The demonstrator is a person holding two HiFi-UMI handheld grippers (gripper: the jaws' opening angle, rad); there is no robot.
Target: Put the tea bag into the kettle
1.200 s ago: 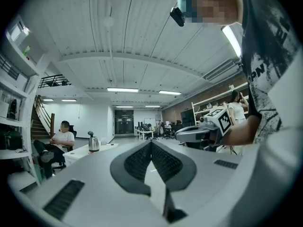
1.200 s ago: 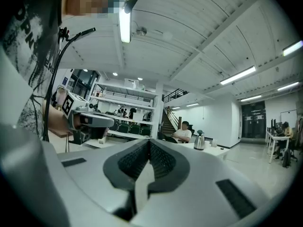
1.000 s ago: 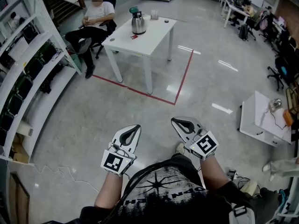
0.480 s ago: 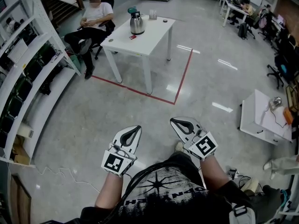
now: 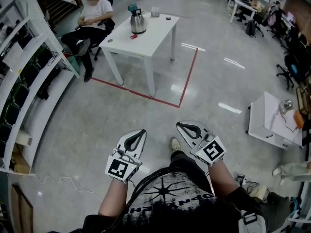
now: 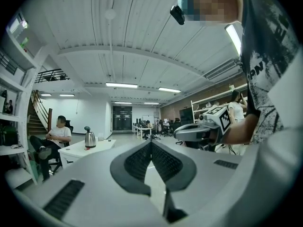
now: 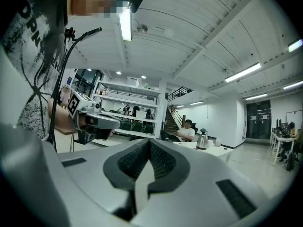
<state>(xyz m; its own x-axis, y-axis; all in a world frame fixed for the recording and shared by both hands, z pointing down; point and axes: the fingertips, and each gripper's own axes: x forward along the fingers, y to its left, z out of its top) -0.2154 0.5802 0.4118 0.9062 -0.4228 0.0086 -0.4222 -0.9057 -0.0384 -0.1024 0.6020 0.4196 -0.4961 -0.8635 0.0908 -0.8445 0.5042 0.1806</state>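
A steel kettle (image 5: pixel 138 22) with a green lid stands on a white table (image 5: pixel 154 39) far across the room. A small red tea bag (image 5: pixel 133 36) lies on the table beside it. Both grippers are held low in front of the person's body, far from the table. The left gripper (image 5: pixel 142 132) is shut and holds nothing. The right gripper (image 5: pixel 180 125) is also shut and empty. The left gripper view shows its closed jaws (image 6: pixel 151 142), with the kettle (image 6: pixel 90 138) small in the distance. In the right gripper view the kettle (image 7: pixel 202 139) shows beyond the closed jaws (image 7: pixel 149 141).
A person (image 5: pixel 90 18) sits on a chair left of the table. Red tape (image 5: pixel 184 89) marks the floor around the table. White shelving (image 5: pixel 29 76) runs along the left. A low white table (image 5: pixel 269 118) with cables stands at the right, and office desks and chairs at the far right.
The table and kettle have shifted up and left in the head view. A shoe now shows ahead of the person's body. Both grippers stay shut and keep their places in the view.
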